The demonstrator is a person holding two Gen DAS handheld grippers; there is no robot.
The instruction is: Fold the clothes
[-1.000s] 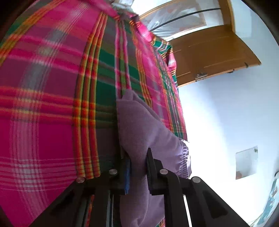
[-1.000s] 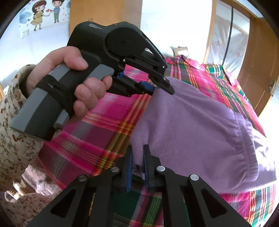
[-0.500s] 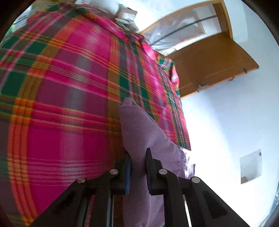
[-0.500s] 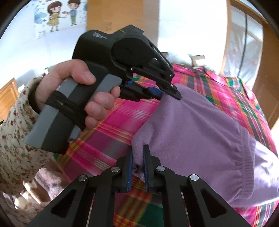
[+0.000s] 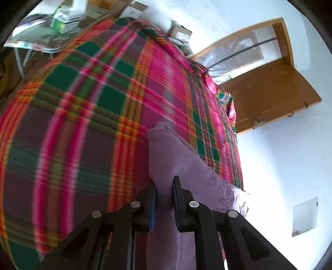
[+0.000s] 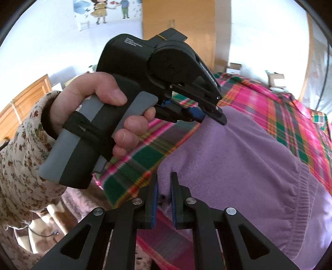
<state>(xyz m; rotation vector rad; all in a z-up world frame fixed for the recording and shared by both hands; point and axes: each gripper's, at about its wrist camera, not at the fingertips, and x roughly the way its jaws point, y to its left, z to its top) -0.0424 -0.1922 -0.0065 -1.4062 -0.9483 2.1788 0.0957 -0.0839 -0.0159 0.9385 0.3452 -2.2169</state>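
Observation:
A purple fleece garment [image 6: 238, 157] lies on a pink, green and orange plaid bedcover [image 5: 87, 124]. My left gripper [image 5: 164, 182] is shut on one edge of the purple garment [image 5: 166, 153], which runs up between its fingers. From the right wrist view, that left gripper [image 6: 211, 118] is held by a hand [image 6: 99, 103] in a floral sleeve and pinches the garment's far corner. My right gripper [image 6: 164, 180] is shut on the near corner of the same garment. A ribbed hem [image 6: 298, 187] shows at the right.
An open wooden door [image 5: 269, 95] and a white wall stand beyond the bed. Boxes [image 5: 178, 34] and a small table with clutter [image 5: 51, 35] sit past the bed's far end. A cartoon wall sticker [image 6: 103, 12] and a wooden cabinet [image 6: 178, 31] are behind the hand.
Both grippers have risen and pulled back with the purple garment still pinched. More of the bedcover and the room beyond it shows in the left wrist view.

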